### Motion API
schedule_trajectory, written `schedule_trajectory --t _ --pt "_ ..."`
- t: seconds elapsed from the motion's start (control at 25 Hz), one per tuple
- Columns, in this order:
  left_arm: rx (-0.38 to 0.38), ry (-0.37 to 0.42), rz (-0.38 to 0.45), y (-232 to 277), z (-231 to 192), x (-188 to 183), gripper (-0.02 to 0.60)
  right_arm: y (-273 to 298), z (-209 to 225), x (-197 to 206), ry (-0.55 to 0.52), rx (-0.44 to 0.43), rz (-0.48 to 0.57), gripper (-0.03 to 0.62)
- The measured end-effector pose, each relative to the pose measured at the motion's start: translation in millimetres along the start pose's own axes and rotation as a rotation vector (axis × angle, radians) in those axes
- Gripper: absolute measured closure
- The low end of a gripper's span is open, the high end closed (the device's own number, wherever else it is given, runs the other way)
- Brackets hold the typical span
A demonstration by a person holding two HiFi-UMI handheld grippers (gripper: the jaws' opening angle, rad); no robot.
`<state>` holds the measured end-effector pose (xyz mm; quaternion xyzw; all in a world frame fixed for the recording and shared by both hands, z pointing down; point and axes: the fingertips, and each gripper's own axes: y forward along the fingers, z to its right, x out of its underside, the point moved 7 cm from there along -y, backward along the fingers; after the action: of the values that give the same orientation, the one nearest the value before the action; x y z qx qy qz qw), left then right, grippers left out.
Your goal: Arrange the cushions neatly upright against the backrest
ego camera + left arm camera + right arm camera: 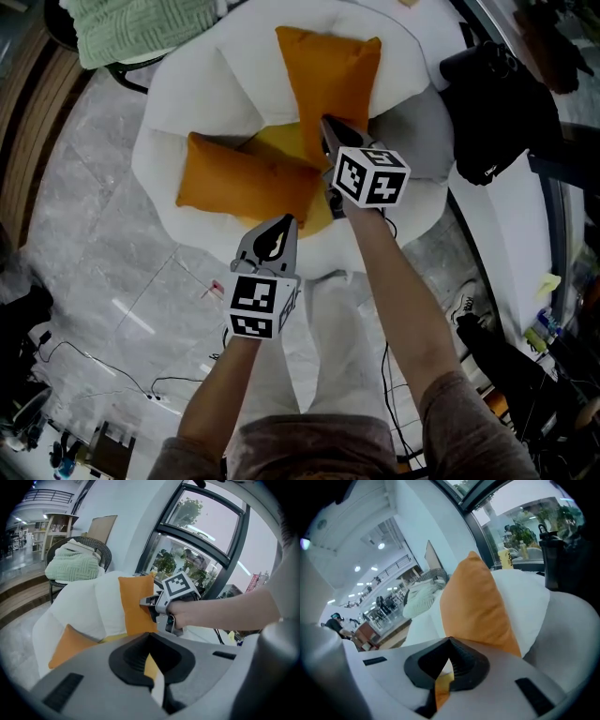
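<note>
A round white armchair (187, 103) holds three cushions. An orange cushion (328, 80) (133, 606) (478, 606) stands upright against the backrest. A second orange cushion (244, 178) (70, 644) lies flat on the seat's left. Between them lies a yellow cushion (281, 145), partly covered. My right gripper (326, 124) (450, 641) is shut, its tips at the upright cushion's lower edge, with nothing clearly clamped. My left gripper (285, 223) (151, 637) hovers shut at the seat's front edge, just short of the flat orange cushion, holding nothing.
A dark wicker chair with a green knitted blanket (141, 28) (75, 564) stands at the back left. A black bag (487, 103) rests on a white surface at the right. Cables (122, 375) trail over the marble floor. Tall windows (201, 541) rise behind the armchair.
</note>
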<state>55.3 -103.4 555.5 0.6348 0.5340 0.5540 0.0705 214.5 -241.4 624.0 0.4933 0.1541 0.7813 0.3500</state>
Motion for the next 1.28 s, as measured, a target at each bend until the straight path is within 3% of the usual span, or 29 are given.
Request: schedule_trajectory --t 0.12,0.24,0.36,1.0,1.28 --pt "-0.002 0.002 -0.002 -1.5 -2.7 2.1 0.577 -2.3 -9.8 -15.6 -0.003 -0.027 0.05 0.577" --pt "-0.008 -0.004 -0.005 -3.4 -6.4 3.7 0.577 1.2 -13.5 -19.8 -0.096 -0.002 0.012 0.577" --pt "-0.005 -0.007 -0.001 -3.3 -6.4 4.0 0.577 -2.0 -9.2 -18.7 -0.111 0.016 0.005 0.577" --pt "0.0 -0.022 0.011 -13.9 -6.1 4.5 0.578 -32.9 -15.0 32.5 -0.14 0.021 -0.082 0.577" --pt "0.011 -0.048 0.043 -36.3 -8.7 6.1 0.578 -35.6 -45.1 42.4 -0.239 -0.031 -0.121 0.576"
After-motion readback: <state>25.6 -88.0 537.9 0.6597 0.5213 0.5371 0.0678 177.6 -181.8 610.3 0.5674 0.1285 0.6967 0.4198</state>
